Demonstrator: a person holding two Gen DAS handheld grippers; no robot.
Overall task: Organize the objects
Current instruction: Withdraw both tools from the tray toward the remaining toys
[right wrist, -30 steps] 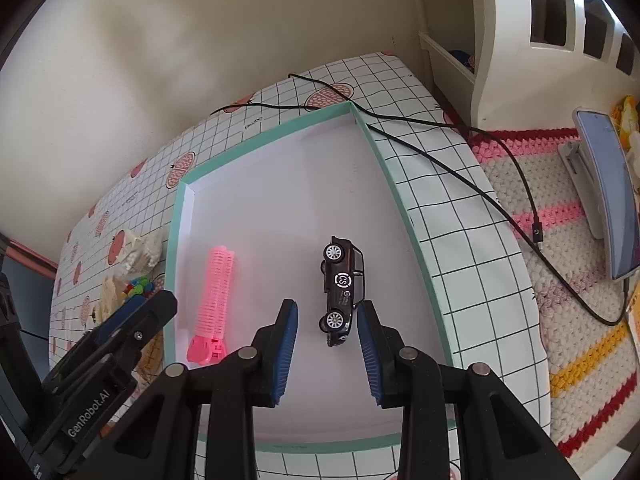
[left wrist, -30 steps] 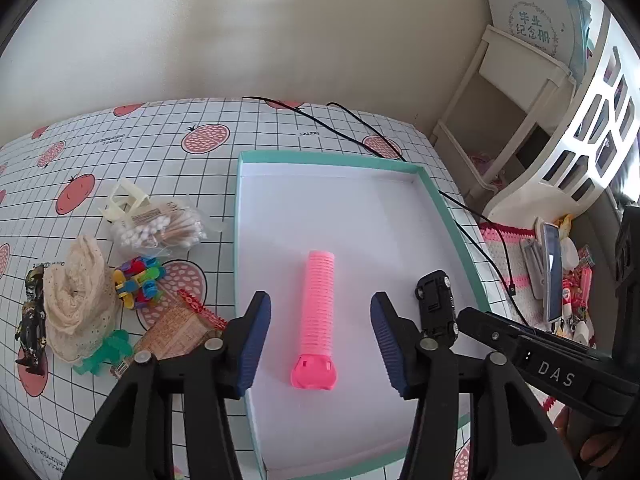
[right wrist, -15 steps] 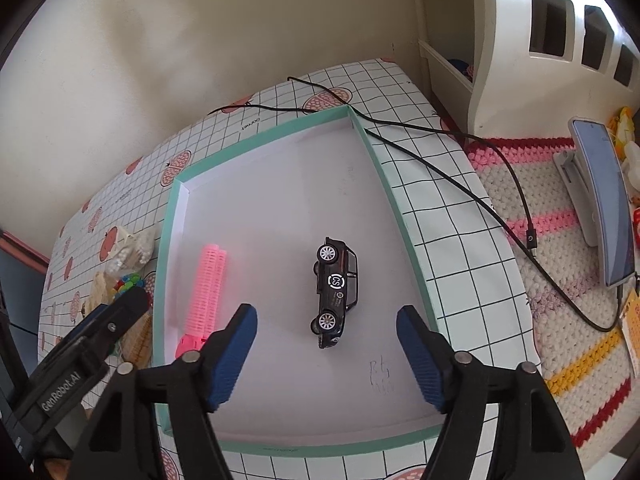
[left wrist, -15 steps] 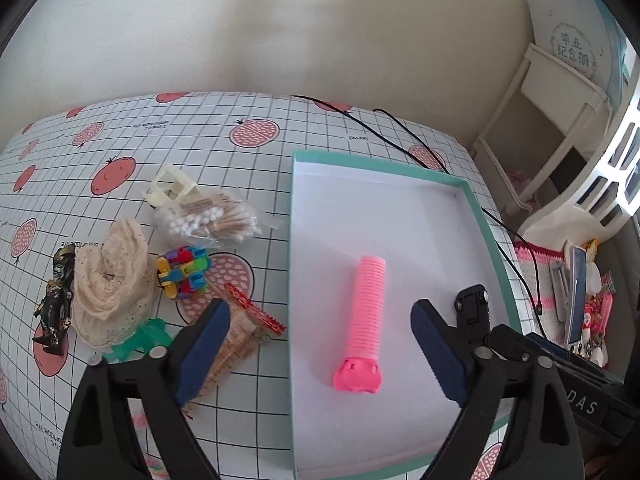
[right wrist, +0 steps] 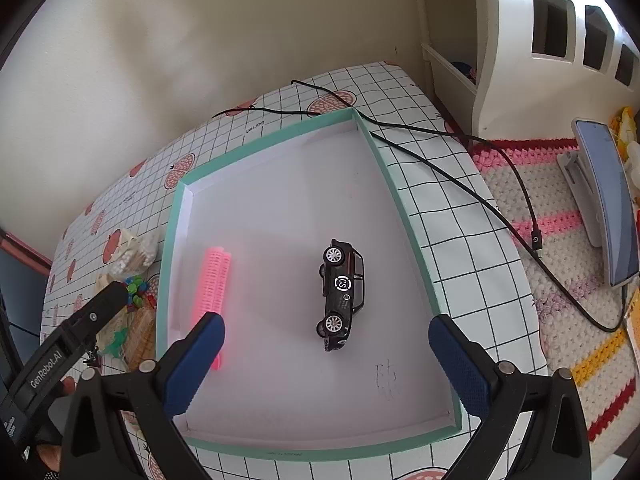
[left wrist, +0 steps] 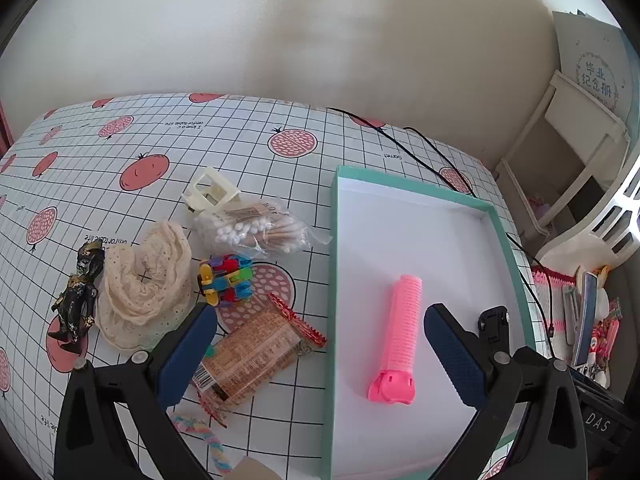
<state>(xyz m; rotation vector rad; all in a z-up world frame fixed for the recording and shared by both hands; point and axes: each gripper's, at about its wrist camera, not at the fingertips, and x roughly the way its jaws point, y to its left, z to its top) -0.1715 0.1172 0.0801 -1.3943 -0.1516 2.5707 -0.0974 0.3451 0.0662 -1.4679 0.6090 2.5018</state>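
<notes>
A teal-rimmed white tray (left wrist: 334, 280) (right wrist: 404, 208) holds a pink hair roller (left wrist: 400, 336) (right wrist: 214, 280) and a black toy car (right wrist: 342, 292) lying on its side. My left gripper (left wrist: 320, 356) is wide open and empty, above the tray's left rim. My right gripper (right wrist: 326, 364) is wide open and empty, just in front of the car. Left of the tray lie a cotton swab bag (left wrist: 252, 230), a colourful block toy (left wrist: 226, 280), a snack packet (left wrist: 252, 354), a cream lace scrunchie (left wrist: 142, 270), a dark figurine (left wrist: 76, 292) and a cream hair clip (left wrist: 210, 192).
A black cable (right wrist: 460, 184) runs past the tray's far right corner and off the table. A phone on a stand (right wrist: 608, 200) and a crocheted mat (right wrist: 560, 248) lie to the right. A white shelf (left wrist: 560, 152) stands by the wall. A pastel braided cord (left wrist: 212, 440) lies near the front edge.
Both grippers have opened wide and drawn back. The left gripper let go near the roller and shifted left. The right gripper released the car, which lies in the tray.
</notes>
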